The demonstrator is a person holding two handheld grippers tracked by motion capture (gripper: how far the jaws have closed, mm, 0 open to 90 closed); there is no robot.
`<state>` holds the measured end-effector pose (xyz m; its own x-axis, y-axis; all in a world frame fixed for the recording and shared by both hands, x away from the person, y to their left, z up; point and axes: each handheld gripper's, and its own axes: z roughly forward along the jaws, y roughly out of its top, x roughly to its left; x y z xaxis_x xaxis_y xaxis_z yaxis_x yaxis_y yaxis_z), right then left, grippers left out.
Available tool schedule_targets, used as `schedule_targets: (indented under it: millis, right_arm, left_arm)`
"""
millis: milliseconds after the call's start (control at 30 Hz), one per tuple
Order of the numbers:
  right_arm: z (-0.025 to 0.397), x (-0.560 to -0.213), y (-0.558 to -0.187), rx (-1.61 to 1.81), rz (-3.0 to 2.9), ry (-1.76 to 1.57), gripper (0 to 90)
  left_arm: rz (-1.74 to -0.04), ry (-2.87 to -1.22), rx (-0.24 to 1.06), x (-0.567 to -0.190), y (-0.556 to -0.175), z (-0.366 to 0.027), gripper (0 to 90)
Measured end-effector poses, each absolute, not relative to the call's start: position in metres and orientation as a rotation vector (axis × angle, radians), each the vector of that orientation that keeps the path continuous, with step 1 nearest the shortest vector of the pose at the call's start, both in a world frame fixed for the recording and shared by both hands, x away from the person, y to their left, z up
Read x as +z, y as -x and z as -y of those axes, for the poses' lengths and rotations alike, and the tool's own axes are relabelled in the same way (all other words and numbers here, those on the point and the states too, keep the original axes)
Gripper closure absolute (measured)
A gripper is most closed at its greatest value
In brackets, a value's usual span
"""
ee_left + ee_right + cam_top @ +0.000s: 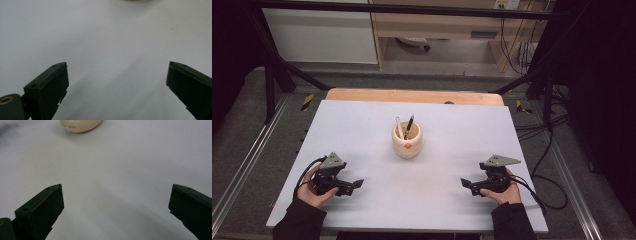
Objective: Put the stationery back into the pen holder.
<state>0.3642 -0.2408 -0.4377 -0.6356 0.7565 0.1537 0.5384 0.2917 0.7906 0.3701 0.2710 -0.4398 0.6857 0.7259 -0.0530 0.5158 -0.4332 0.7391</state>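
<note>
A cream cup stands near the middle of the white desk, a little toward the far edge, with a white pen and a black pen leaning upright inside it. Both pens tilt slightly, their tips poking out above the rim.

The left gripper rests low near the front left corner of the desk, held in the person's left hand, and the right gripper sits mirrored near the front right corner in the right hand. Each points inward toward the desk's centre line, well apart from the cup. In both gripper views the black jaws stand wide apart with nothing but bare white desk between them (the right gripper view catches the cup's base at its top edge).

As I judge it, the work with the cup and pens has either just wrapped up or has yet to start: nothing is held, nothing lies loose on the desk, and both pens are seated in the cup. If pens are meant to come out, that whole job is left; if they were meant to go in, it looks finished.
</note>
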Motion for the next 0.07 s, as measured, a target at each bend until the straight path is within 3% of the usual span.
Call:
schedule_targets:
  millis: [67]
  right_arm:
    - [0.2442,-0.4397,-0.3627,1.263,-2.311,-1.196,0.7]
  left_arm:
    - [-0.95,-2.13,0.35,-0.4402,-0.3702,-0.2712,4.4]
